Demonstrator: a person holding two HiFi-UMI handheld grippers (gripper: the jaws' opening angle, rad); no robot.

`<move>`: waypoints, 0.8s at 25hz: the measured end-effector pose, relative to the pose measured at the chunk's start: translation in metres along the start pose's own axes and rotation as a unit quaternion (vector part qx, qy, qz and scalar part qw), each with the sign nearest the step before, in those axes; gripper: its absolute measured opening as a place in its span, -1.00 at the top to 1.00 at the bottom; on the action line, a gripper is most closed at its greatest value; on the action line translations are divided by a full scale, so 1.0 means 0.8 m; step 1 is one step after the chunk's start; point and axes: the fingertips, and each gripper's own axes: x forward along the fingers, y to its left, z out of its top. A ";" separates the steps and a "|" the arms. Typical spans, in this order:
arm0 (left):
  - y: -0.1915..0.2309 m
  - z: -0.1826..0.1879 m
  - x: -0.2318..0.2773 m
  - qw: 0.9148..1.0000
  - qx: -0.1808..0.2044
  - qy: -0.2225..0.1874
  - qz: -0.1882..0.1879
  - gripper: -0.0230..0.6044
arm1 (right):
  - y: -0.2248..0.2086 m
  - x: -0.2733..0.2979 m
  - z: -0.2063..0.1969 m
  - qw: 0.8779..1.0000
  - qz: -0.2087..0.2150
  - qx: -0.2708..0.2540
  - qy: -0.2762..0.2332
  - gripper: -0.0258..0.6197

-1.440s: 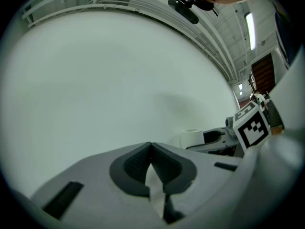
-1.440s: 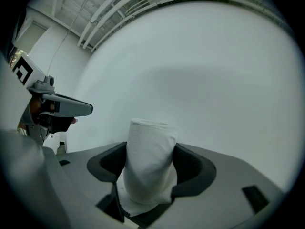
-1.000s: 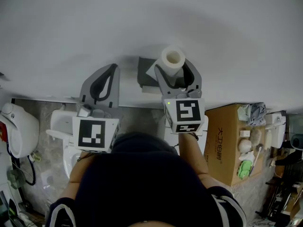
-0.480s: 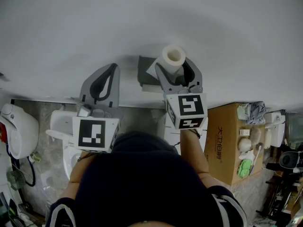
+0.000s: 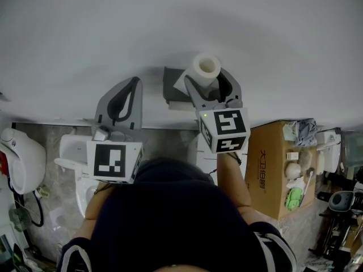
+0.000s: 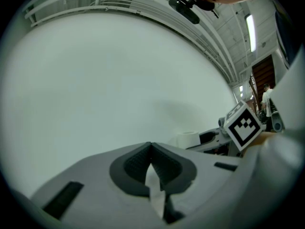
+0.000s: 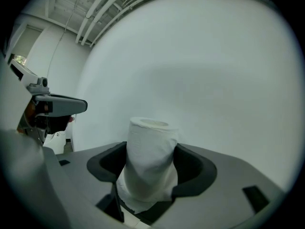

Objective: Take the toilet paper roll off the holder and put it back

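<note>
A white toilet paper roll [image 5: 206, 67] [image 7: 150, 159] stands on end between the jaws of my right gripper [image 5: 207, 87] [image 7: 151, 168], which is shut on it close to the white wall. The pads press into its lower half and a loose tail of paper hangs beside it. Just left of the roll, a dark grey holder [image 5: 169, 87] is fixed to the wall. My left gripper [image 5: 126, 98] [image 6: 151, 168] hangs lower left of the holder. It is shut, its tips meeting, with a pale sliver showing between the pads. In the left gripper view the roll [image 6: 188, 139] shows far off at the right.
A white toilet [image 5: 72, 152] stands on the stone floor below the left gripper, with a white fixture [image 5: 21, 154] at the far left. An open cardboard box [image 5: 265, 169] with small items beside it sits at the right. The wall fills the upper view.
My right gripper has carried the roll slightly up toward the wall and its marker cube has turned a little. The left gripper has stayed where it was.
</note>
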 end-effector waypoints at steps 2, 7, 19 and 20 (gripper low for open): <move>-0.002 0.000 0.001 1.000 0.000 0.000 -0.001 0.93 | -0.001 0.000 0.000 1.000 0.001 -0.001 0.000 -0.06; -0.005 0.002 0.000 1.000 -0.002 -0.003 0.001 0.93 | -0.002 0.002 -0.003 1.000 0.016 -0.003 0.006 -0.06; -0.030 0.001 0.009 1.000 -0.011 0.001 -0.004 0.93 | -0.004 -0.023 0.015 0.998 0.036 0.021 -0.041 -0.06; -0.035 0.000 0.011 1.000 -0.015 0.002 -0.008 0.93 | -0.005 -0.028 0.018 0.998 0.037 0.021 -0.047 -0.06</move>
